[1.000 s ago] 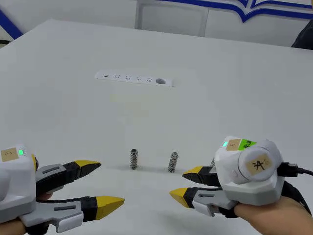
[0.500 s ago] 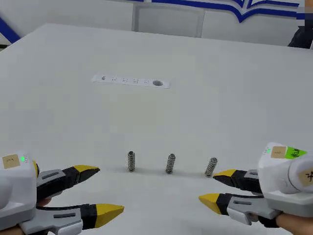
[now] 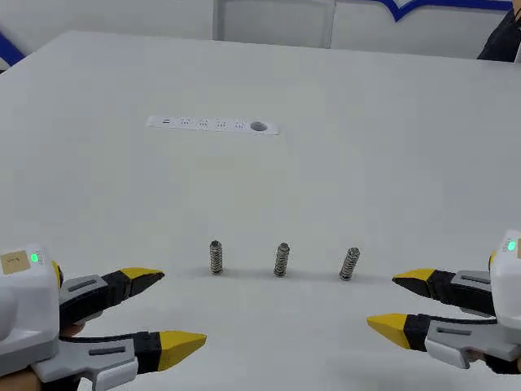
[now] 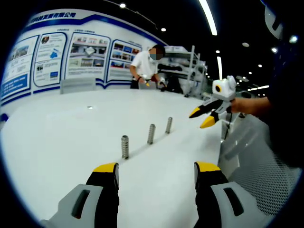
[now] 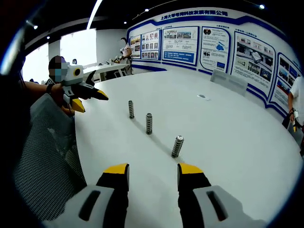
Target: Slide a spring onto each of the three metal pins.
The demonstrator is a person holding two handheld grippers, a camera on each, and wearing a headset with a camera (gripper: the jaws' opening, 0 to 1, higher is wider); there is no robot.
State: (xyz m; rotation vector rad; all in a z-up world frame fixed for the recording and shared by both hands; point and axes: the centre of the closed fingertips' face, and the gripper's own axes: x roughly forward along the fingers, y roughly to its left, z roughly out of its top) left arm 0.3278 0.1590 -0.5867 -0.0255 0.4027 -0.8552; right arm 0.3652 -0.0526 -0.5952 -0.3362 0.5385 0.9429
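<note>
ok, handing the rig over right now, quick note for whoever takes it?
Left gripper: open, empty, left of the row.
Right gripper: open, empty, right of the row.
Three springs stand in a row on the table: left spring, middle spring, right spring, the last leaning slightly.
Done: all three look seated; pins hidden inside.
Left: apparently nothing; maybe check the leaning one.

There are three springs [image 3: 216, 257] [image 3: 282, 259] [image 3: 349, 263], one power strip [image 3: 212, 125] — and two grippers [image 3: 183, 305] [image 3: 382, 301].
</note>
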